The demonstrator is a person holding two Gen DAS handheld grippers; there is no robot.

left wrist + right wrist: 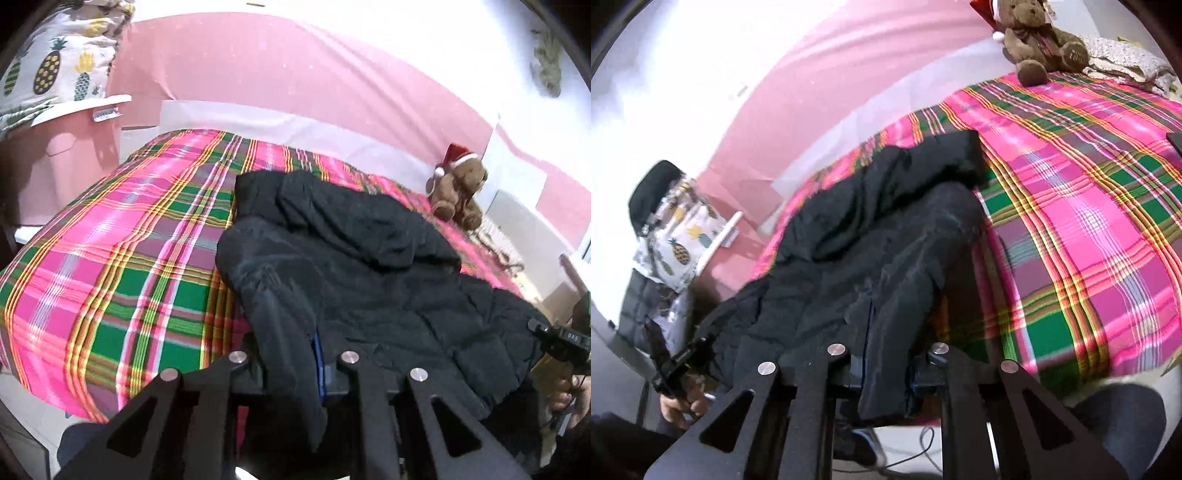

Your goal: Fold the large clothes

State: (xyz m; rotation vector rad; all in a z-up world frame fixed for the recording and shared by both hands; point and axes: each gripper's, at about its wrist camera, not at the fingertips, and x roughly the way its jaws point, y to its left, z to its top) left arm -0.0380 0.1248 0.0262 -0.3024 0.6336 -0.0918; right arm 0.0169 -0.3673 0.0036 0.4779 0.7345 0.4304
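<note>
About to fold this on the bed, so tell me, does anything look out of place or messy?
Nothing is damaged or spilled. The black jacket lies rumpled and bunched on the plaid bedspread, its near hem hanging off the edge. A teddy bear sits at the far side, clear of it.

A plaid-covered bed (122, 266) carries a black jacket (369, 258) and a teddy bear (460, 195).

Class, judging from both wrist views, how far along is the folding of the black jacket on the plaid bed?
Done: the black jacket lies spread over the plaid bedspread. In hand: the left gripper and right gripper are each shut on the jacket's near edge. Left: no fold shows yet; the near edge has yet to be carried over toward the teddy bear.
</note>
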